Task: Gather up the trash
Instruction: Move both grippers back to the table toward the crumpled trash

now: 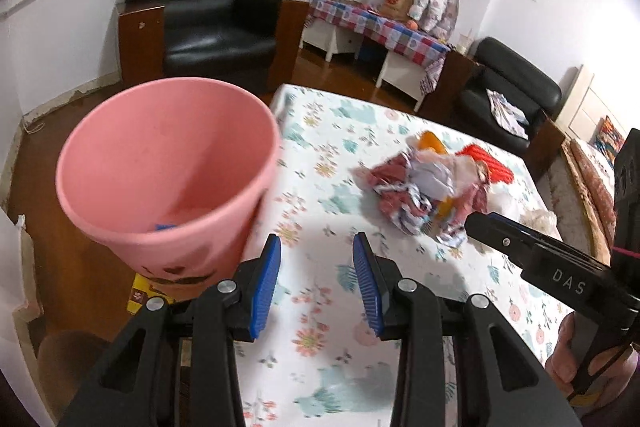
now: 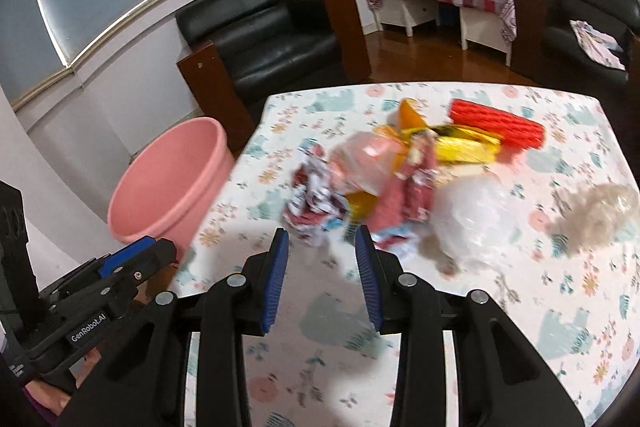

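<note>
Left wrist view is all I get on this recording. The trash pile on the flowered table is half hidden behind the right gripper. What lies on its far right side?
Observer: A crumpled clear plastic wad, with a brownish film clump beside it, nearer the table's right edge.
Operator: Is the right gripper holding anything?
Observer: No. The right gripper is open and empty, just short of the red-and-white wrapper.
Operator: And that red thing at the back?
Observer: A ribbed red roll lying flat, behind a yellow wrapper.
</note>
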`<state>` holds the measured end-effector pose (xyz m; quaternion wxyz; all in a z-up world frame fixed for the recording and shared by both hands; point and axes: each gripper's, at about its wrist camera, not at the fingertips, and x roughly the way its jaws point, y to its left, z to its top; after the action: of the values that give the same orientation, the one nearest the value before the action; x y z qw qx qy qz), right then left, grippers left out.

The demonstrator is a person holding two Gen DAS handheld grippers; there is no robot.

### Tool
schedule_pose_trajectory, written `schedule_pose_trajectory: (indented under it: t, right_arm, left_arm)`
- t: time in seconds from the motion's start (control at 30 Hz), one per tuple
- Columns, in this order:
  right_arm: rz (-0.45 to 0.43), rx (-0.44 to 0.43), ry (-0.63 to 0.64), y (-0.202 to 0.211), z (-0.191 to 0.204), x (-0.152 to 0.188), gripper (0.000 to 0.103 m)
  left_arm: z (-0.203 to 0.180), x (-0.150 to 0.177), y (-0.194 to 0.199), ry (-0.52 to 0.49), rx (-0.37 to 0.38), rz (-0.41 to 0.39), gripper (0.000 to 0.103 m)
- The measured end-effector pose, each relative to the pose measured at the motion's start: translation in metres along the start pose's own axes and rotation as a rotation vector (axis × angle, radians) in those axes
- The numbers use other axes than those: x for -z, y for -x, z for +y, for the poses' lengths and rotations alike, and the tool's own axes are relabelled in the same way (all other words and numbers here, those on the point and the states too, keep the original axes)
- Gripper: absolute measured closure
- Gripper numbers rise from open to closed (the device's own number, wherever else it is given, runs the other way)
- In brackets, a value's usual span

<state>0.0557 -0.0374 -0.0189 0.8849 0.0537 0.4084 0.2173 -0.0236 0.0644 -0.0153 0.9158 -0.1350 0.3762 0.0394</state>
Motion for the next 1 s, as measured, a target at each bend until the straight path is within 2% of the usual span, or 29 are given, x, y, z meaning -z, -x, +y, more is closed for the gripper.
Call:
schedule_pose_trajectory:
  t: [0.3,0.43,0.6,0.8,1.0]
  right_arm:
    - [-0.038,0.043,-0.045,0.011,-0.033,0.009,0.068]
    - [-0.050,0.054,-0.053,0.013,-0.041,0.008,0.068]
    - [-0.099,0.071,-0.039,0.024,-0.046,-0.001,0.068]
    - [-0.152,0.087,-0.019,0.035,-0.051,-0.011,0.068]
    - [-0.158,0.067,-0.008,0.040,-0.054,-0.010,0.068]
  left_arm:
    - [-0.018,0.008,-0.011,-0.039,0.005,0.034,0.066]
    - [-0.023,0.002,-0.017,-0.065,0.005,0.048,0.066]
    - [-0.028,-0.026,-0.020,-0.146,0.019,0.046,0.061]
    - [-0.029,-0.062,-0.006,-0.165,0.044,0.011,0.060]
    - [-0.029,-0.077,0.020,-0.159,0.015,-0.047,0.060]
